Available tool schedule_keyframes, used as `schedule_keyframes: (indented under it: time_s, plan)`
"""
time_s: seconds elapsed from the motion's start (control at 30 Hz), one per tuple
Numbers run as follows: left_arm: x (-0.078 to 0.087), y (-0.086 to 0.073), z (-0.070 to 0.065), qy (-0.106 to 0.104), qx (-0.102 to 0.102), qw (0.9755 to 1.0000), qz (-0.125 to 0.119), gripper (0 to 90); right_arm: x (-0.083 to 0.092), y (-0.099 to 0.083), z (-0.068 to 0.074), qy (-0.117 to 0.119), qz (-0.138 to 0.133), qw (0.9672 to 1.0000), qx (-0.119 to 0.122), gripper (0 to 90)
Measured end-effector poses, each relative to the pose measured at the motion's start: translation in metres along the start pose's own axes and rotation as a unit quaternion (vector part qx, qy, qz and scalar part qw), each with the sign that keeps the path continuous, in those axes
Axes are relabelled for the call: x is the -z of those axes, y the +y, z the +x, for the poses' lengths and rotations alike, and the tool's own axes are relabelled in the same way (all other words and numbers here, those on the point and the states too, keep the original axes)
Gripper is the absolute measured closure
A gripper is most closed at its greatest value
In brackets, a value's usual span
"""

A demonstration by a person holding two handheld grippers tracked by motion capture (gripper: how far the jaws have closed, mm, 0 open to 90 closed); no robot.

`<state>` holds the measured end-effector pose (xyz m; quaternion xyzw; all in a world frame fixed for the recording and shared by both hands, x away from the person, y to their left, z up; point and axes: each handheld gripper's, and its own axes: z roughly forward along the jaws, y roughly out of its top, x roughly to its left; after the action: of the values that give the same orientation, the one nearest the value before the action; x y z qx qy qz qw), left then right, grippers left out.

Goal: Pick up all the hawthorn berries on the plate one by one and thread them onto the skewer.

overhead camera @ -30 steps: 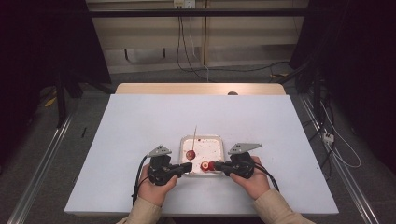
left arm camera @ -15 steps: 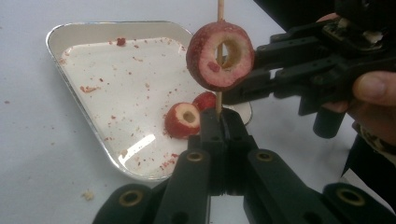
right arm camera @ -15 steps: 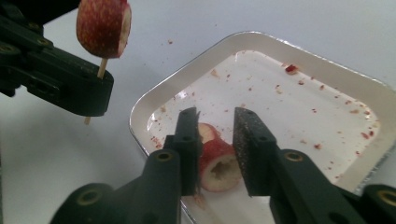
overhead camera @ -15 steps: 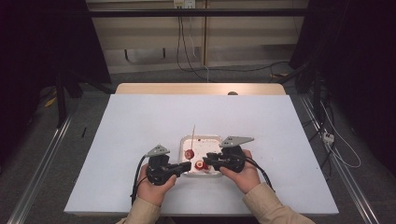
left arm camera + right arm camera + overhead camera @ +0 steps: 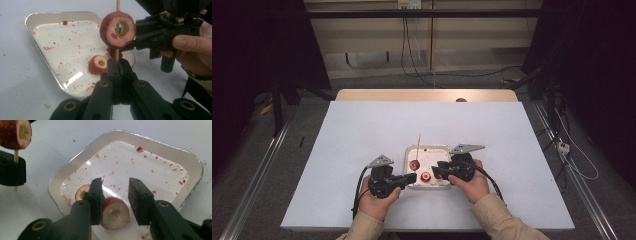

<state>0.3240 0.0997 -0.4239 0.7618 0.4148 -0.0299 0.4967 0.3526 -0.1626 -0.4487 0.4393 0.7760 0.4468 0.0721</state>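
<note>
Left tool [image 5: 117, 65] pressed together on wooden skewer [image 5: 118, 5]; long axis upright, free end up, over tray [image 5: 443, 150] on white counter [image 5: 362, 125]. Cored red fruit ring [image 5: 118, 30] threaded on it. Right tool [image 5: 115, 195] spread, straddling second ring [image 5: 115, 215] in tray; third piece [image 5: 80, 192] beside.

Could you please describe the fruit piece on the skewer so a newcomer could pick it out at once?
Find the shallow white tray near the table's front edge. Just above it, the left gripper holds a wooden skewer upright. Unlike the cored pieces lying in the tray, this red ring is threaded on it.
</note>
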Motion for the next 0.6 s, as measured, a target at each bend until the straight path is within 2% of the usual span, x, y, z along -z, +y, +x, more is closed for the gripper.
schedule_keyframes:
  time_s: [0.13, 0.23, 0.33, 0.4, 0.43, 0.6]
  plan:
    - [0.001, 0.0, 0.001, 0.0, -0.002, 1.0, 0.0, 89.8, 0.006, 0.002, -0.005, 0.004, -0.01, 0.9999, -0.008, 63.3]
    - [0.002, 0.0, 0.0, 0.001, 0.001, 1.0, -0.003, 89.8, 0.012, 0.002, -0.006, 0.003, -0.01, 0.9999, 0.001, 63.6]
    - [0.002, 0.0, 0.0, 0.003, 0.003, 1.0, -0.003, 89.8, 0.015, -0.001, -0.005, 0.013, -0.006, 0.9999, 0.006, 63.5]
    - [0.001, 0.0, 0.0, 0.003, 0.002, 1.0, -0.003, 89.8, 0.014, -0.003, -0.004, 0.017, -0.001, 0.9998, 0.009, 61.2]
    - [0.002, 0.0, 0.0, 0.001, 0.001, 1.0, -0.001, 89.8, 0.013, -0.004, -0.003, 0.021, -0.001, 0.9998, 0.0, 60.2]
    - [0.001, 0.0, 0.0, 0.001, -0.001, 1.0, -0.001, 89.8, 0.002, -0.004, -0.005, 0.02, 0.001, 0.9998, -0.006, 57.8]
